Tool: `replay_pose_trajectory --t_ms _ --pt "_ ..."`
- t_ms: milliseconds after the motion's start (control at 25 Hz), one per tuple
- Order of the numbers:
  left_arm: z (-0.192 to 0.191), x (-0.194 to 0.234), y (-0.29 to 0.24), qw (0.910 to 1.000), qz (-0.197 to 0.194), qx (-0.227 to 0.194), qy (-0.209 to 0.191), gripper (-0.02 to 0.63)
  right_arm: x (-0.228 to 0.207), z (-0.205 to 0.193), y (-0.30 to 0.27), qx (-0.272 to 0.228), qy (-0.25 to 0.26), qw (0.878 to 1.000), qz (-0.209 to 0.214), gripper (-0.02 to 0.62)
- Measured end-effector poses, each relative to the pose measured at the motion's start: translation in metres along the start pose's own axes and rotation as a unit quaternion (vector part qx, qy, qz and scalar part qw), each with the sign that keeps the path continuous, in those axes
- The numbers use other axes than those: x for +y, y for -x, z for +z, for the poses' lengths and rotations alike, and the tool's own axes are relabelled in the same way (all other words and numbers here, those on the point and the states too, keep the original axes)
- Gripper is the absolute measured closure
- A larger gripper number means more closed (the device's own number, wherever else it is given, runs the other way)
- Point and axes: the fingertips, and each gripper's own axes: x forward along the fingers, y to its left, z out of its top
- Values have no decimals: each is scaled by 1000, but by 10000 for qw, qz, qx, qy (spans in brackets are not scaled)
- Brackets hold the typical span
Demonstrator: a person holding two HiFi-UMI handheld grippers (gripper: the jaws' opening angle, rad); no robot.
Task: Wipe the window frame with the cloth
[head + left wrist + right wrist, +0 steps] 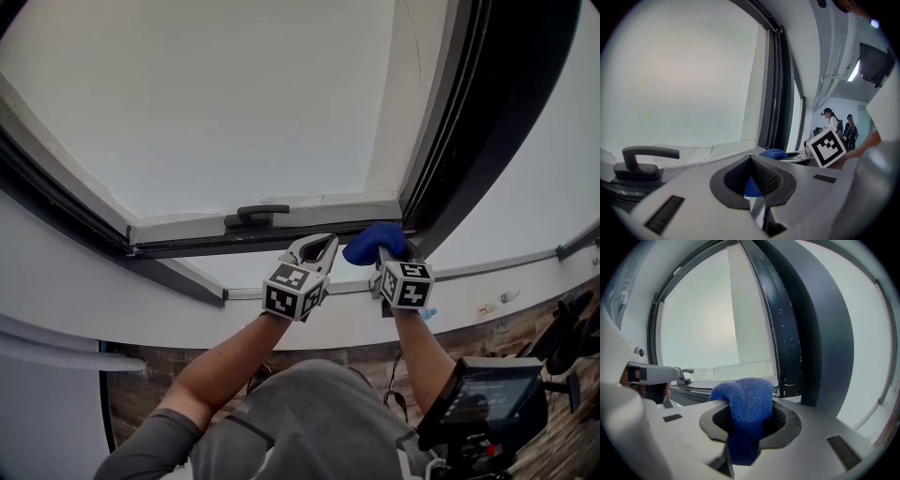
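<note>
Two grippers, one cloth.

Head view: the left gripper (323, 246), jaws closed on nothing, is held at 9 o'clock of the right gripper (384, 255). The right gripper's jaws are clamped on the blue cloth (373, 242) at the dark window frame (272, 240) corner.

Left gripper view: the cloth is glimpsed beyond the shut jaws.

Right gripper view: the cloth is seen as a knitted, bunched wad. Steady pressure along the frame is advised.
</note>
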Motion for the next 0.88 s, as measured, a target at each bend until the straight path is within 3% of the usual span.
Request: replay_pose_trajectory --t_ms 480,880 --pt "3 -19 -8 9998 -194 80 -65 597 -13 4 13 -67 -167 9997 -150 472" --pt "13 -32 1 9978 -621 0 -247 597 -27 4 50 -199 -406 9961 -756 472"
